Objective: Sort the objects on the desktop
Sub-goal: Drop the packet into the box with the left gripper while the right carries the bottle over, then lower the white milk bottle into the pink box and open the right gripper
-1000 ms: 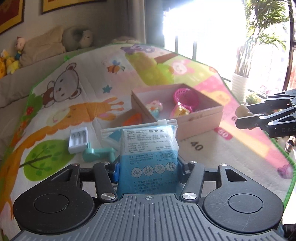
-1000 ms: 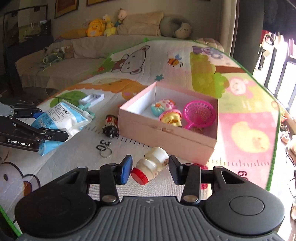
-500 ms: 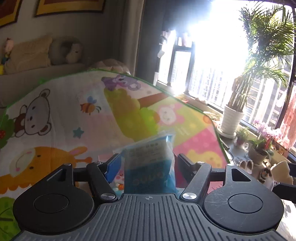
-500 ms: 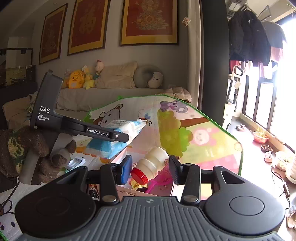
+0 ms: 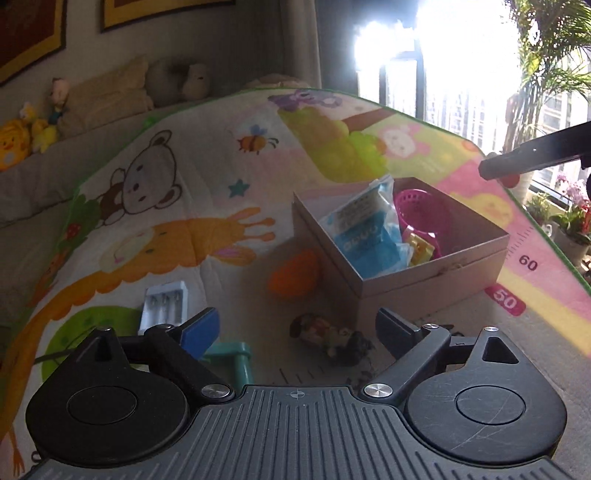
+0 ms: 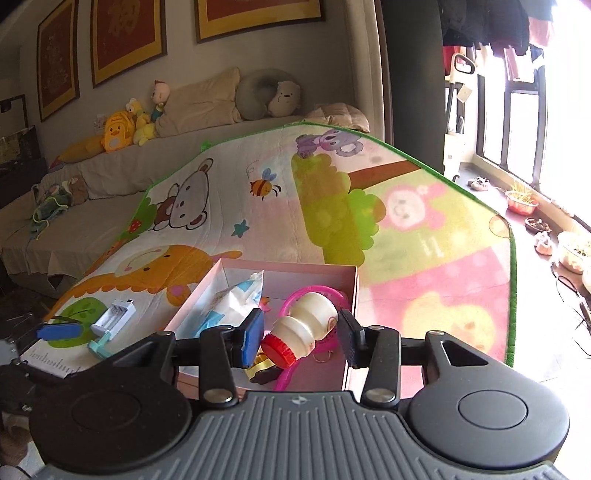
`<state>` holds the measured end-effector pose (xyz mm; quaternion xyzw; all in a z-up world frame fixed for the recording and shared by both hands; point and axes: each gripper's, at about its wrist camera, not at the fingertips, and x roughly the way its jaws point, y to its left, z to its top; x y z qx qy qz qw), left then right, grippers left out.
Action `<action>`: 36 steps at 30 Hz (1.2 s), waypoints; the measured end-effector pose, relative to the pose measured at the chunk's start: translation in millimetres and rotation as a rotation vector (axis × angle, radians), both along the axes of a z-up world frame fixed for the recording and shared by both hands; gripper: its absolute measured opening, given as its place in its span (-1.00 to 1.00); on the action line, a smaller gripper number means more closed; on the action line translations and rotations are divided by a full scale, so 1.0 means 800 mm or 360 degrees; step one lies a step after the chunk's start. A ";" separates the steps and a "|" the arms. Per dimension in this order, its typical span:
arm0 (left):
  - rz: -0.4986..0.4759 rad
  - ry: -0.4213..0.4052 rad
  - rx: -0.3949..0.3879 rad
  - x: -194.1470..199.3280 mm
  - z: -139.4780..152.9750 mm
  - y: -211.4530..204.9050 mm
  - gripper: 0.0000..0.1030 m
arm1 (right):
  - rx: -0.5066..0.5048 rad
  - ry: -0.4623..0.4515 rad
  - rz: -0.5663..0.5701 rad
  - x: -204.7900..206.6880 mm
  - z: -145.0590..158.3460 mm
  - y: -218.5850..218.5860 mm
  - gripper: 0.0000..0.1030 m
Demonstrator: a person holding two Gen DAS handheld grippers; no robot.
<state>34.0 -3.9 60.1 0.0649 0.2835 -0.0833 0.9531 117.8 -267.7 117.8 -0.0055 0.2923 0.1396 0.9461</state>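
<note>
- The left gripper (image 5: 297, 328) is pointing downward at a slant, its jaws opening wide with nothing between them.
- Its blue-padded finger (image 6: 59, 330) is showing at the left edge of the right wrist view.
- The right gripper (image 6: 301, 334) is tilting downward too, its jaws pressing on a small bottle (image 6: 301, 330).
- One right finger (image 5: 532, 157) is reaching into the left wrist view from the right.

Sofa (image 6: 110, 173), grey-beige, along the wall. On its back: yellow duck plush (image 6: 117, 132), beige pillow (image 6: 201, 99), grey neck pillow (image 6: 267, 94). Above the sofa: framed red pictures (image 6: 127, 35). Right of the sofa: potted palm (image 5: 543, 85) by the window.
</note>
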 end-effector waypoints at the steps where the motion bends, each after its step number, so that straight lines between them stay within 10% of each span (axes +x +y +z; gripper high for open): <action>1: 0.0011 -0.0005 0.0019 -0.006 -0.005 0.005 0.87 | -0.0012 0.0042 0.0002 0.010 -0.007 0.004 -0.16; 19: 0.0125 0.0050 -0.0220 -0.026 -0.053 0.070 0.95 | -0.0176 0.0231 0.0126 0.097 -0.051 0.154 -0.36; 29: 0.0113 0.0081 -0.0291 -0.022 -0.055 0.075 0.97 | -0.0037 0.0488 0.0159 0.090 -0.081 0.127 -0.36; 36: 0.0169 0.0048 -0.0257 -0.025 -0.054 0.074 1.00 | -0.0354 -0.0016 0.0249 0.000 -0.046 0.162 -0.36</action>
